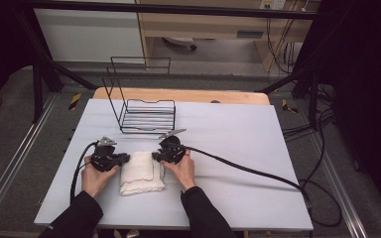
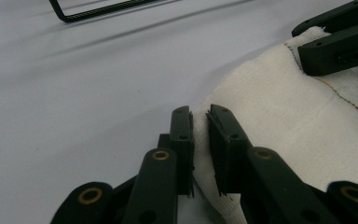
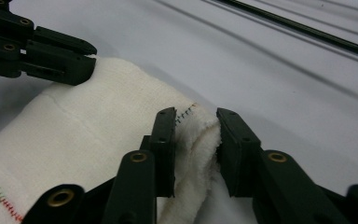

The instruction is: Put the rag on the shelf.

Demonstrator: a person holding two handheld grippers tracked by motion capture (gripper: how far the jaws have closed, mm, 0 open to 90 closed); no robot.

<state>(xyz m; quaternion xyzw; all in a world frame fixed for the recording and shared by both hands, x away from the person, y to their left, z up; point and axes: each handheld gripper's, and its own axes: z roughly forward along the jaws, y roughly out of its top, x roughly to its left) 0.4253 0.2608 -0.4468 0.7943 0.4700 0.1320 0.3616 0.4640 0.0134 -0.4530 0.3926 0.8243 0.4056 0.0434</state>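
A folded white towel [image 1: 141, 176] with red stitched edging lies on the white table [image 1: 238, 134] near the front. My left gripper [image 1: 127, 157] is at the towel's left far corner. In the left gripper view, this gripper [image 2: 199, 112] is shut on a thin edge of the towel [image 2: 279, 112]. At the towel's right far corner my right gripper [image 1: 155, 156] grips too. In its own view the right gripper [image 3: 196, 114] has both jaws pressed on a thick folded edge of the towel [image 3: 88, 126]. Each gripper view shows the other gripper's jaws on the towel farther off.
A black wire rack [image 1: 146, 111] stands on the table just behind the towel. Cables trail from both grippers, the right one [image 1: 248, 171] running across the table to its right edge. Bare tabletop lies to the right and left.
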